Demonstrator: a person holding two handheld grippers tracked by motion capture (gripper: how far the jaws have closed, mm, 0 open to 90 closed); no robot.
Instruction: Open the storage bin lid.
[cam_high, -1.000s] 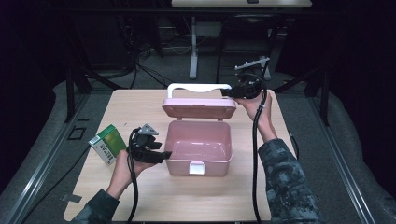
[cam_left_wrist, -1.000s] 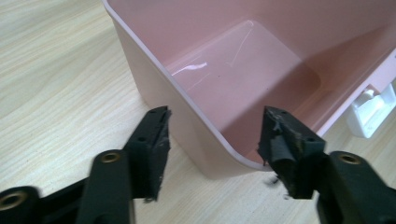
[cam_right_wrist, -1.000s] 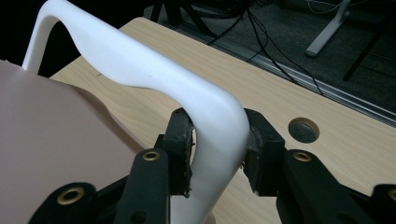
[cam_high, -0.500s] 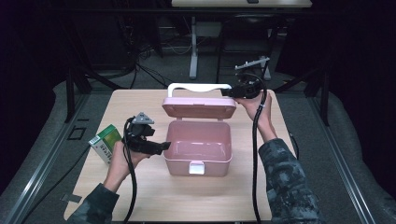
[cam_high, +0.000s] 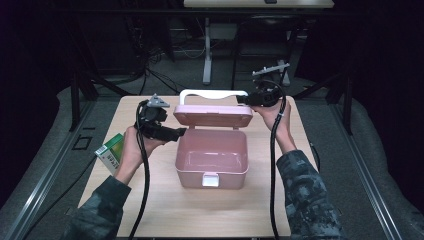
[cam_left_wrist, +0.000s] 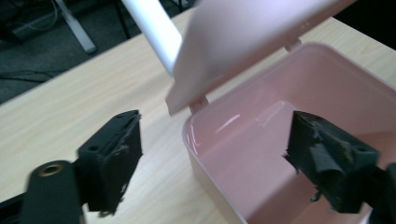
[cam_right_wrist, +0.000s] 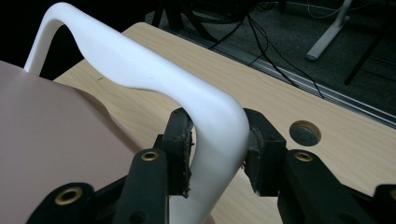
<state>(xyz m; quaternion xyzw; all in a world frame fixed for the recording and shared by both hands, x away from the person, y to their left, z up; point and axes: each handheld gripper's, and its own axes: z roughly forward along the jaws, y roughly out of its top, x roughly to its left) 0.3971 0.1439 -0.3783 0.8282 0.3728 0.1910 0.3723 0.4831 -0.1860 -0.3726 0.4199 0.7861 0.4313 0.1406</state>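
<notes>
A pink box (cam_high: 212, 176) stands open in the middle of the table, and its inside is bare. Its lid (cam_high: 212, 116) stands up at the back. My right gripper (cam_high: 243, 100) is shut on the right bend of the lid's white handle (cam_high: 214, 93), with the pads pressing both sides of the handle (cam_right_wrist: 140, 65). My left gripper (cam_high: 180, 132) hovers at the box's back left corner, below the lid's left end. It is open; its jaws have just been closing a little from wide, with nothing gripped. The box rim (cam_left_wrist: 327, 84) and the lid (cam_left_wrist: 243, 37) lie beyond them.
A green and white carton (cam_high: 111, 151) lies near the table's left edge, beside the left wrist. Bare wooden tabletop (cam_high: 165, 205) stretches in front of the box. A round cable hole (cam_right_wrist: 305, 133) sits in the table's back right corner. Cables trail from both grippers.
My left gripper has risen and drawn back from the box's left wall to beside the lid's left end, and its jaws stand wider. The right gripper and the lid have not moved.
</notes>
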